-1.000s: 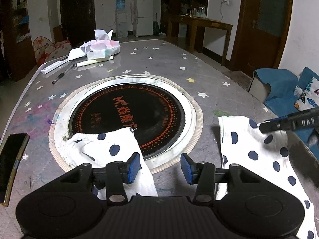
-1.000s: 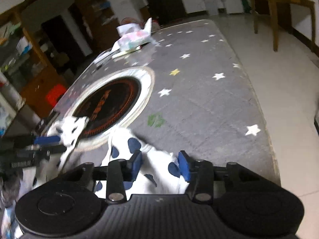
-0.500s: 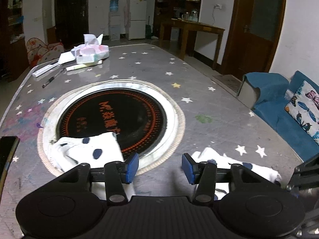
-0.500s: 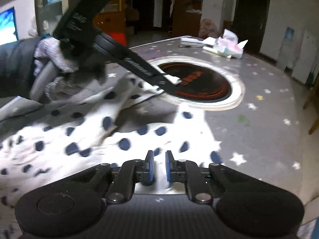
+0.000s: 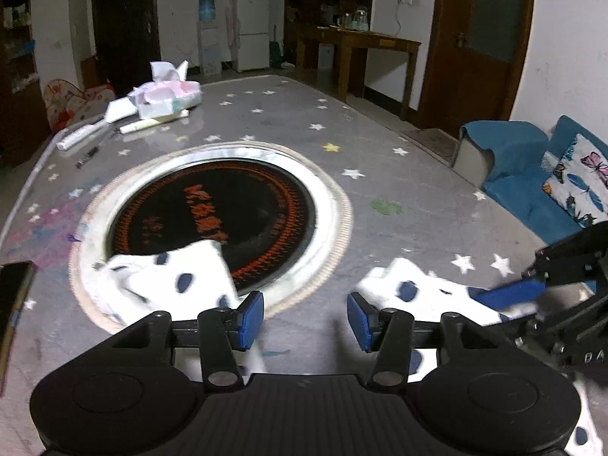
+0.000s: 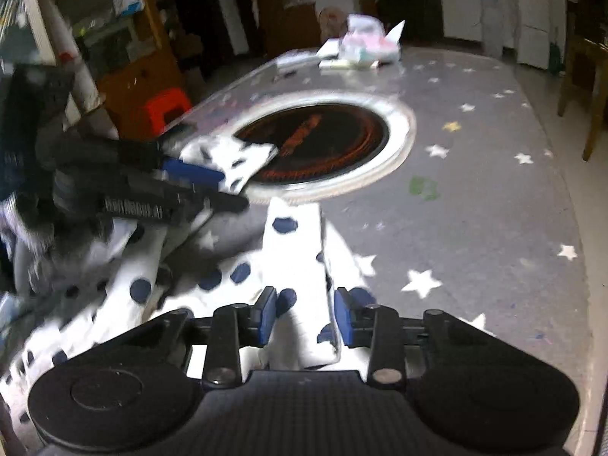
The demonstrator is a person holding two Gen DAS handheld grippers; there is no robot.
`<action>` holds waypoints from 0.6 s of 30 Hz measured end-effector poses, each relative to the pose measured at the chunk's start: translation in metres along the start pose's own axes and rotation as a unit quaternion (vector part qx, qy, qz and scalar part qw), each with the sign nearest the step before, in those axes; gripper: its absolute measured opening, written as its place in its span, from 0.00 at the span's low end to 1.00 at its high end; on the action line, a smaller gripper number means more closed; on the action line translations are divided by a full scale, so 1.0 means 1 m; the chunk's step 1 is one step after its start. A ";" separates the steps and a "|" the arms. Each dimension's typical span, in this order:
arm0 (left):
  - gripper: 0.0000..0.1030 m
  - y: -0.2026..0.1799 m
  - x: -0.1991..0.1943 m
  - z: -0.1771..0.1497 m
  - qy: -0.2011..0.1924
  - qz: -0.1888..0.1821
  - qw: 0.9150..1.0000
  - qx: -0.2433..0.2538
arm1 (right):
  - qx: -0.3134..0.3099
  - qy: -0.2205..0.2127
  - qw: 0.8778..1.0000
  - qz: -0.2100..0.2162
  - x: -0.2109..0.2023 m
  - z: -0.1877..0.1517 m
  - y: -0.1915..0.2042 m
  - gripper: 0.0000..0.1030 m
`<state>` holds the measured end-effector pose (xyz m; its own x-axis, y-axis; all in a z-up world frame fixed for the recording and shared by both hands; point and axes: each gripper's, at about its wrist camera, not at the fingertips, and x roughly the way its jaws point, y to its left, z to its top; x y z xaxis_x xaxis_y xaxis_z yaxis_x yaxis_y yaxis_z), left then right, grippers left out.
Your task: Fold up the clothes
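One white garment with dark dots lies half hidden beneath both tools beside the round burner. The left gripper stands open over bare table. The right gripper is opening, a fold of cloth between its pads.

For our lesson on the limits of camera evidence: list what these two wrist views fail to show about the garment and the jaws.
- Spotted garment: its near part is hidden under the gripper body in the left wrist view.
- Left gripper: motion blur in the right wrist view hides its contact with the cloth.
- Right gripper: jaws opening, cloth between them; contact unclear.
- Phone: cut off by the left edge.
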<state>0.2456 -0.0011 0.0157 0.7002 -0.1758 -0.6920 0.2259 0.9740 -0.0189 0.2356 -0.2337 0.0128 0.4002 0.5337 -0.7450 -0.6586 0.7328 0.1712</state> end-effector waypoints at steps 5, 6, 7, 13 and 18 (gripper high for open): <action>0.51 0.025 0.001 0.001 -0.003 0.032 0.999 -0.019 | -0.071 0.008 0.995 -0.066 -0.003 0.005 0.010 0.17; 0.51 0.030 0.001 0.001 -0.004 0.036 0.999 -0.025 | -0.091 0.003 0.992 -0.086 -0.006 0.007 0.012 0.17; 0.51 0.035 0.001 0.002 -0.005 0.040 0.999 -0.032 | -0.110 -0.004 0.988 -0.112 -0.008 0.011 0.011 0.17; 0.51 0.062 -0.013 0.005 -0.026 0.062 0.995 -0.070 | -0.189 -0.044 0.942 -0.273 -0.008 0.038 -0.005 0.18; 0.49 0.094 -0.032 -0.003 -0.031 0.092 0.990 -0.098 | -0.154 -0.060 0.936 -0.310 -0.001 0.052 -0.029 0.27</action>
<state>0.2428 0.0962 0.0338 0.7591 0.0045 -0.6509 -0.0408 0.9983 -0.0406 0.2874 -0.2334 0.0426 0.8224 0.1029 -0.5595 -0.4213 0.7710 -0.4775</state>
